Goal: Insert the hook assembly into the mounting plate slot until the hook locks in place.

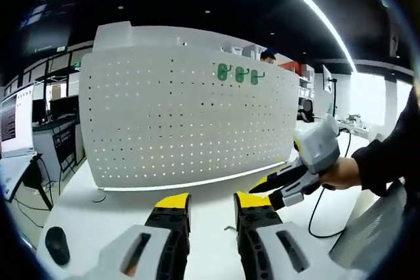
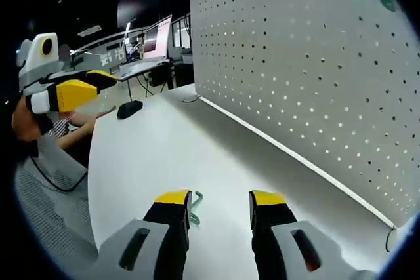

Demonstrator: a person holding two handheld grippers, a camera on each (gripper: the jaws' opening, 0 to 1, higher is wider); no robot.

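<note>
Three green hooks already hang high on the pegboard, well ahead of both released, empty claws — left gripper, right gripper — while one loose hook lies just beside the right's left jaw, not yet picked up.

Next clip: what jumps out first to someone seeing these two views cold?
The big white pegboard standing upright on the white table, with three green hooks already hung near its upper edge. Both tongs are open and hold nothing: the left tongs face the board, the right tongs hover over the table. One loose green hook lies on the table right by the right tongs.
</note>
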